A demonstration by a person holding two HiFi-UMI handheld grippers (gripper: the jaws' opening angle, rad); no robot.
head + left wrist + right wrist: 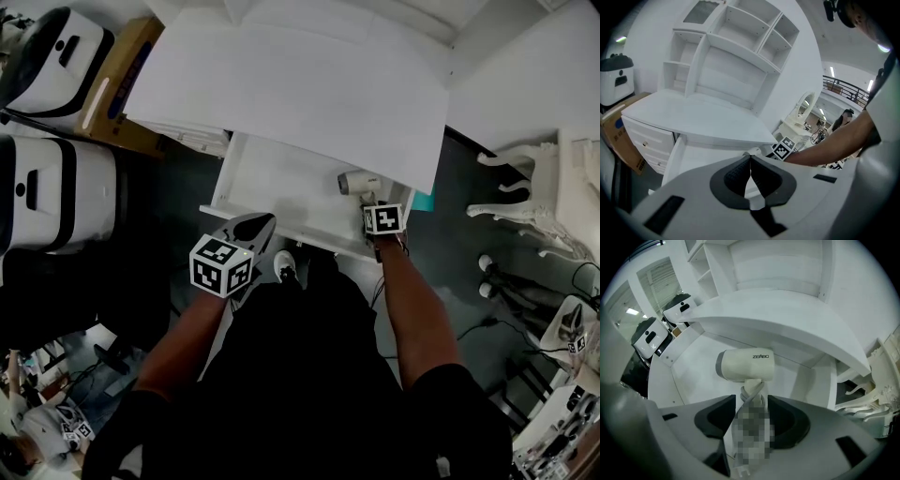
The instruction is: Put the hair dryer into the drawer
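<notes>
My right gripper [752,416] is clamped on the cord-wrapped handle of the cream plastic hair dryer [745,365]. The dryer sits inside the open white drawer [689,371], under the flat white desk top [787,315]. My left gripper [750,174] has its jaws pressed together on nothing, near the drawer's front edge.

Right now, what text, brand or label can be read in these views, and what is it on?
"ZEABO": on the body of the hair dryer, right gripper view.
Blue print on the cardboard box: too blurred to read.
Nothing else is legible.
</notes>
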